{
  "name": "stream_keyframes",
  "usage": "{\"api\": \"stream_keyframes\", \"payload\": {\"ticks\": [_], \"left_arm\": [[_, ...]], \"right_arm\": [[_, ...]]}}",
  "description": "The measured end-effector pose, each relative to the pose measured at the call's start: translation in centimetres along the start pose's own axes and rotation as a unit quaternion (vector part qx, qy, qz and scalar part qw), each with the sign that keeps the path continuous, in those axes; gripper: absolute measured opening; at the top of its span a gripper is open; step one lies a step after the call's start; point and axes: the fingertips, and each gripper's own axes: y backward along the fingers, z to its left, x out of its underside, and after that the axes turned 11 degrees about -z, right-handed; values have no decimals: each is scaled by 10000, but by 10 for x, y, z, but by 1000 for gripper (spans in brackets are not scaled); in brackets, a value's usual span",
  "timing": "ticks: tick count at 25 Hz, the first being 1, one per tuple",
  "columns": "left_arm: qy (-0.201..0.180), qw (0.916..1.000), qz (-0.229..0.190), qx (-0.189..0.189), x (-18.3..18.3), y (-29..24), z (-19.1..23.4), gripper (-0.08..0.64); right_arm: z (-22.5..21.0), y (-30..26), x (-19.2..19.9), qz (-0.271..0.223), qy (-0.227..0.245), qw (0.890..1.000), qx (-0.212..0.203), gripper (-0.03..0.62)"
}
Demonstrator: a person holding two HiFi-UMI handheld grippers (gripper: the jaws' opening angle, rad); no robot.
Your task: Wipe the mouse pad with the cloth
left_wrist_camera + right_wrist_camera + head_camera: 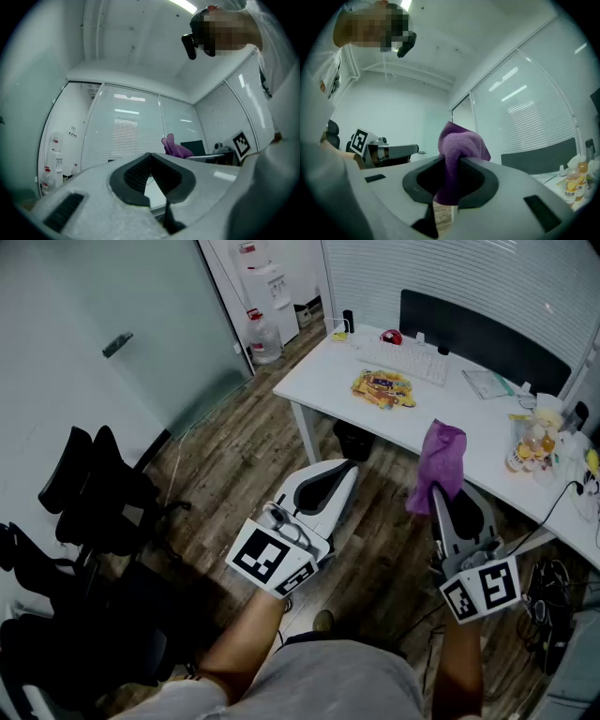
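My right gripper (441,491) is shut on a purple cloth (439,459), which bunches up above the jaws and hangs through them. In the right gripper view the cloth (460,141) fills the gap of that gripper (451,163). The left gripper (348,468) is held beside it, shut and empty; its pads meet at the tip (151,156). The cloth (176,148) also shows in the left gripper view. Both grippers are over the wood floor, short of the white desk (328,371). I cannot make out a mouse pad among the things on the desk.
The desk carries a keyboard (405,358), a red mouse (390,337), yellow snack packets (382,388), a dark monitor (480,334) and bottles (531,446) at the right. Black office chairs (94,493) stand to the left. Cables (548,587) lie on the floor at the right.
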Motion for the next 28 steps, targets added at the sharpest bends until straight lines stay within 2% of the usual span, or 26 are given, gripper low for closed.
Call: {"api": "stream_keyframes", "payload": {"ticks": [13, 21, 28], "left_arm": [[-6, 10000, -10, 15, -5, 9, 5, 15], [-58, 9999, -59, 59, -12, 20, 22, 15], [-78, 9998, -109, 161, -16, 42, 48, 15]], "right_arm": [[9, -4, -7, -83, 67, 9999, -8, 69], [10, -11, -5, -80, 73, 9997, 227, 69], [29, -18, 5, -89, 127, 9989, 444, 69]]}}
